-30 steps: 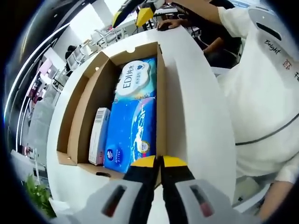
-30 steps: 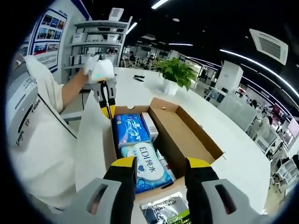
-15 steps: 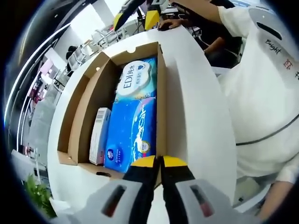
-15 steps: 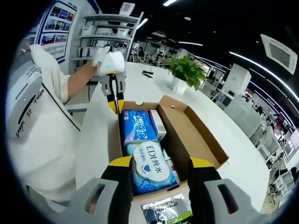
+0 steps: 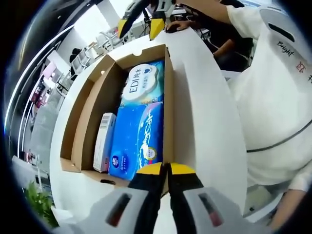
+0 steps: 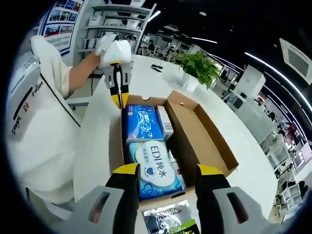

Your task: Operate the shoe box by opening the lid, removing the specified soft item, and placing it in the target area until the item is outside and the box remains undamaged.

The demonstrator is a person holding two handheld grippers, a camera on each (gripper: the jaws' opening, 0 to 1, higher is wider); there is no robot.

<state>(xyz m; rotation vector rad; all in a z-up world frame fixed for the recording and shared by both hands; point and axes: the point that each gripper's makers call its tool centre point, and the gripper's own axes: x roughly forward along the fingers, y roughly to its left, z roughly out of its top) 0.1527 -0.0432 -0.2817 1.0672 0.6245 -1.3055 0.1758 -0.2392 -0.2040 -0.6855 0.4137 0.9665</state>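
You see a shoe box of matt brown cardboard, glossy plastic wrap on the blue tissue pack, and a smooth white table under them

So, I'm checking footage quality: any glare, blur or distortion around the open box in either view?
Left gripper view: fisheye bends the shoe box walls; bright window light washes out the top; pack labels stay sharp. Right gripper view: dim ceiling, bright strip lights, EDI pack readable, box edges curved, mild glare on the white table.
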